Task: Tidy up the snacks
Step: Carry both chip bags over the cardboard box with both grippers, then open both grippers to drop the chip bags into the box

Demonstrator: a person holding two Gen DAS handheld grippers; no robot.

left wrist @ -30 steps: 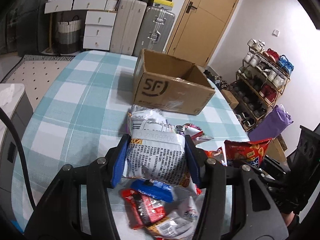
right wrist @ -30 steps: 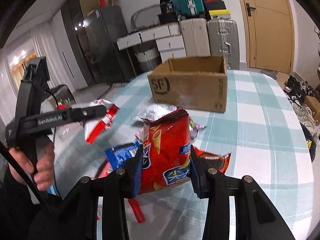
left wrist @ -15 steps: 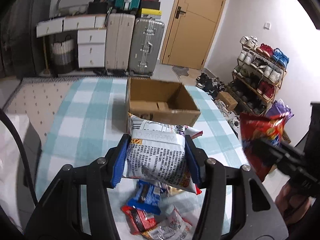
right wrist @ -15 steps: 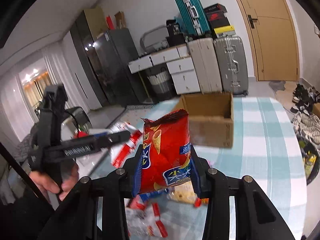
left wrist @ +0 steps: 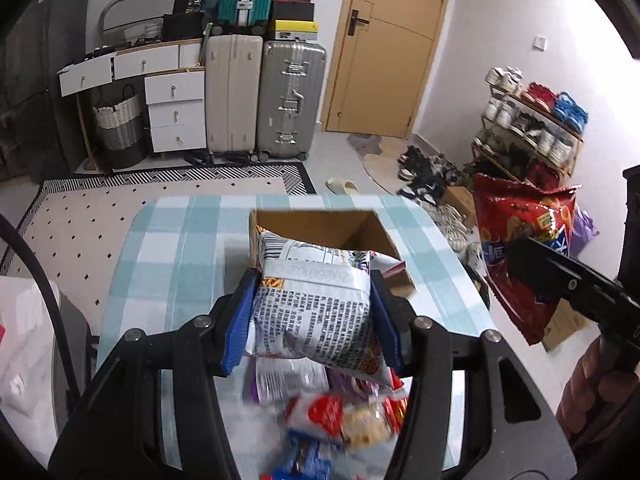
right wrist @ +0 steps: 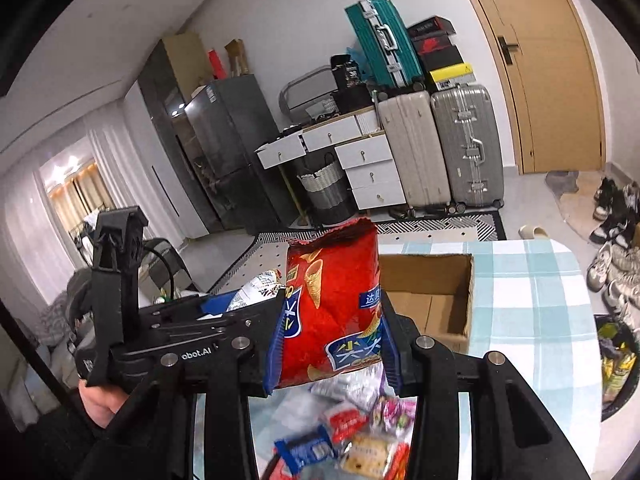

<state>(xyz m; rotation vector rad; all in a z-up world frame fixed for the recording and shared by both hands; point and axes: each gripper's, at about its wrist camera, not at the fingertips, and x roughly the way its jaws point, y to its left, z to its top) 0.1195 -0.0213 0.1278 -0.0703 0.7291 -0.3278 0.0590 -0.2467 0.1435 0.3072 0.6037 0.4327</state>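
Blue-padded fingers (left wrist: 240,320) of the left gripper (left wrist: 312,320) clamp a white printed snack bag (left wrist: 316,308); the right gripper (right wrist: 332,340) pinches a red chip bag (right wrist: 332,292). Both hang above loose snack packets (right wrist: 352,432) on the checked tablecloth (right wrist: 532,304). Beyond stands the open cardboard box (right wrist: 432,304).

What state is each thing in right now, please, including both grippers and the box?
Left gripper: shut on the white bag, held in the air.
Right gripper: shut on the red bag, held in the air.
Red bag: top torn open.
Box: open, upright on the table; what shows of its inside is bare.
Loose snacks: piled on the table below the grippers.
Door: closed.
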